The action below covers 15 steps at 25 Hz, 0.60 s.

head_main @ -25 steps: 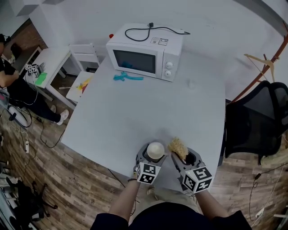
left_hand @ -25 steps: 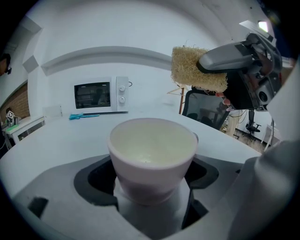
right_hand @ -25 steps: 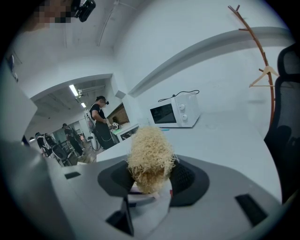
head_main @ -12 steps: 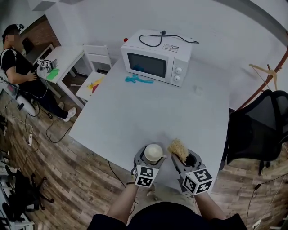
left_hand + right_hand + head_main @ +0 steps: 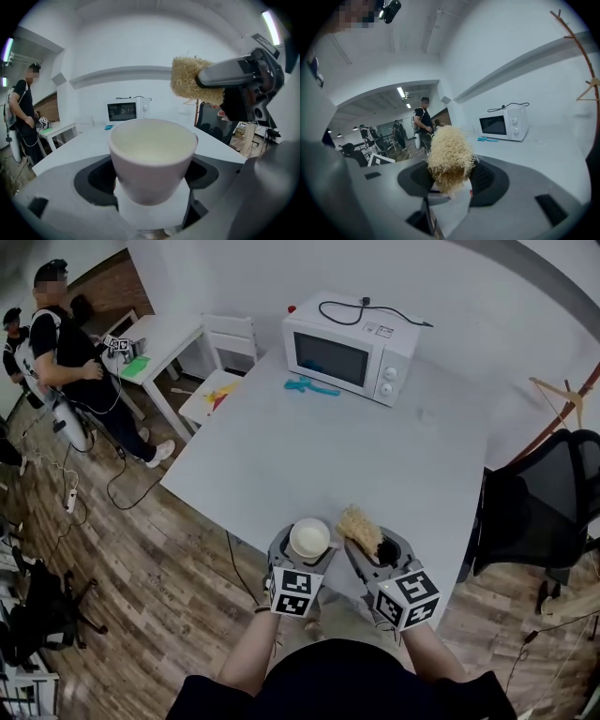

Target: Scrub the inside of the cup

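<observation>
**Ana:** Where's the cup [image 5: 309,538] right now?

**Ben:** In the left tongs [image 5: 305,557]. They're clenched on its lower wall from both sides, and it sits upright with the mouth facing up, over the near edge of the worktop [image 5: 356,446]. From the left gripper view the inside looks pale and bare, as far as the rim lets me see.

**Ana:** And the other side?

**Ben:** The right tongs [image 5: 368,547] are clamped on a straw-coloured fibre scrubber [image 5: 358,528]. Its bushy end pokes out past the tips. It's just beside the cup, a little above the rim and off to its right, not touching.

**Ana:** So the scrubbing proper hasn't begun?

**Ben:** I'd say it's about to. The scrubber is outside the mouth.

**Ana:** How would you go about it?

**Ben:** Bring the scrubber over the middle of the opening first, then lower it straight in, so the tongs' tips don't knock the rim. Lead with the bushy end and press it against the wall, then work round and down to the bottom. I'd keep the left grip firm and the cup level, since sideways pressure could twist it. Tilting the mouth slightly toward the right hand may make the reach easier.
</observation>
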Motion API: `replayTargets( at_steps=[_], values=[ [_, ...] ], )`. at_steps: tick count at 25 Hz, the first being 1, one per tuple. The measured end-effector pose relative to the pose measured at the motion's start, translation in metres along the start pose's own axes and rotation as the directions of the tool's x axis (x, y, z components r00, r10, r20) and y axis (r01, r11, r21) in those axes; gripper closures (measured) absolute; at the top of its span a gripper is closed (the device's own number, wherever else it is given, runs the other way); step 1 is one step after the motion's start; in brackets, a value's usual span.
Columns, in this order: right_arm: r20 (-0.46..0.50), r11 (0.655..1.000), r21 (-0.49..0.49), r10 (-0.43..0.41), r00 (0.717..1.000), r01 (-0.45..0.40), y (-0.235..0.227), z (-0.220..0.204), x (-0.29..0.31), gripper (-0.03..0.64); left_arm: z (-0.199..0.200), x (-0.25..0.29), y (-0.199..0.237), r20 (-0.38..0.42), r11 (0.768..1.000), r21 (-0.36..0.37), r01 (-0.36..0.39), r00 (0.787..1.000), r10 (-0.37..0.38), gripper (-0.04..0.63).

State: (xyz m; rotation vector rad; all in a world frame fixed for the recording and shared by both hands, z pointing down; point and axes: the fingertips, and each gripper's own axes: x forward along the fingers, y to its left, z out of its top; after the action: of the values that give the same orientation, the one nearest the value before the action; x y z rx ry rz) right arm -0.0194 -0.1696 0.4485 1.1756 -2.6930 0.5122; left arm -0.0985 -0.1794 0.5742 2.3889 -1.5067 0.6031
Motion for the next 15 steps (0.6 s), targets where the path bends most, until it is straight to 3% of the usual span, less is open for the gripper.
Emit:
replayTargets(
  at_steps=[5,8,12,15],
  values=[
    [-0.018,0.996,-0.056,0.072,0.997,-0.073,0.030,-0.001,-0.006,0.426,-0.002,-0.026,0.000,0.010,0.999,0.041,-0.036,0.999,0.035,0.170],
    [-0.073,0.979,-0.148,0.130,0.989,-0.139,0.048,-0.004,-0.006,0.427,-0.002,-0.038,0.002,0.015,0.994,0.093,-0.063,0.998,0.062,0.170],
    [-0.219,0.920,-0.301,0.191,0.957,-0.253,0.073,-0.015,-0.001,0.428,0.001,-0.052,0.002,0.026,0.979,0.181,-0.099,0.995,0.096,0.170],
    [-0.306,0.845,-0.419,0.213,0.928,-0.332,0.092,-0.022,-0.001,0.427,0.002,-0.061,0.000,0.027,0.965,0.235,-0.118,0.993,0.114,0.170]
  ],
)
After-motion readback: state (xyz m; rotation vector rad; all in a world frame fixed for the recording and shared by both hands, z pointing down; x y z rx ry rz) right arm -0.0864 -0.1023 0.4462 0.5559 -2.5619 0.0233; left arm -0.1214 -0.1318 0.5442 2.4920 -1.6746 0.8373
